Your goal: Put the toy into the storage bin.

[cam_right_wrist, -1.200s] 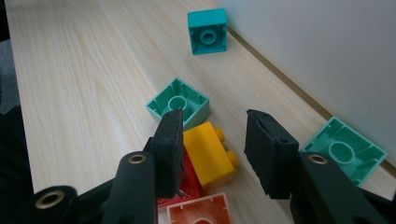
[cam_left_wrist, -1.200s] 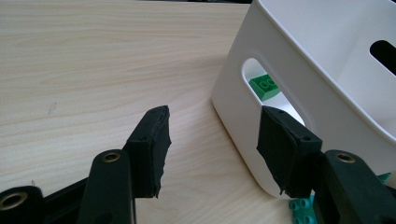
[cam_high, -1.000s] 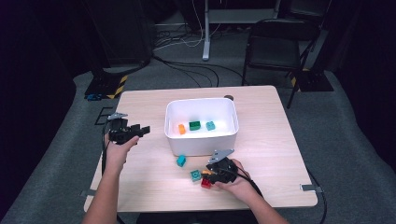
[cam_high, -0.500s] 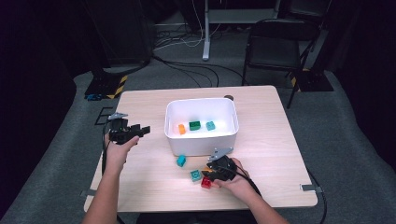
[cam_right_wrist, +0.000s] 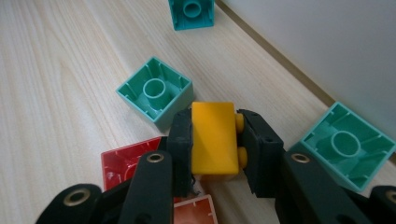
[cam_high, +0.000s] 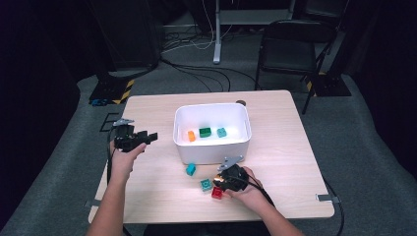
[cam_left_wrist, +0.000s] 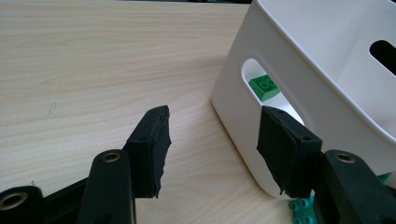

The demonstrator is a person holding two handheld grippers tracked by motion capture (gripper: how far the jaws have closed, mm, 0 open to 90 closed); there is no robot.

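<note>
With its jaws just closed in, the right gripper (cam_right_wrist: 215,140) pinches the yellow brick (cam_right_wrist: 214,137) between both pads, over the red brick (cam_right_wrist: 126,163). Best move: lift straight up, clearing the 2 teal bricks (cam_right_wrist: 156,95) ahead, then carry to the white bin (cam_high: 212,132). Left gripper (cam_left_wrist: 212,140) idles open, empty.

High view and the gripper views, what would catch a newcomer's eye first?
The yellow block pinched in the right gripper, whose jaws have just been closing, near the table's front edge among teal and red blocks. Behind it stands the white bin, mid-table, holding orange, green and teal blocks.
</note>
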